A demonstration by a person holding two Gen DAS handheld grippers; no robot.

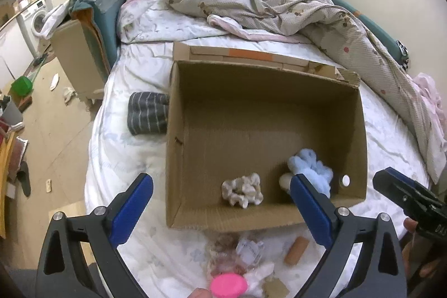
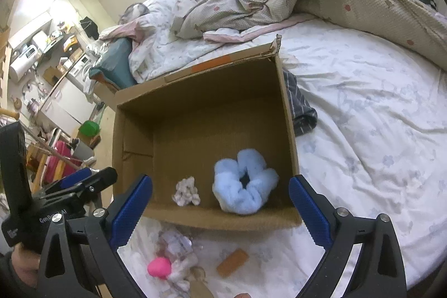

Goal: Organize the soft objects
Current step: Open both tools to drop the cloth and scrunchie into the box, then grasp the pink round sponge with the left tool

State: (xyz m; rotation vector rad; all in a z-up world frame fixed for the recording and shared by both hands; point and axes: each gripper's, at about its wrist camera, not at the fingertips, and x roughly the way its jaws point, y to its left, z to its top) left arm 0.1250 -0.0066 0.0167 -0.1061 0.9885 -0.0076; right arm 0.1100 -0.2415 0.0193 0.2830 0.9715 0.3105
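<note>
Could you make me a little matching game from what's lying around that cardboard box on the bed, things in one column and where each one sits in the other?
Things:
1. blue scrunchie
2. striped cloth
3. pink ball
4. orange block

Places:
A. on the sheet, against the outside of a side wall of the cardboard box
B. inside the box, beside the pale scrunchie
C. on the sheet in front of the box, lying alone
D. on the sheet in front of the box, among a small heap of items

Pairs: 1-B, 2-A, 3-D, 4-C
</note>
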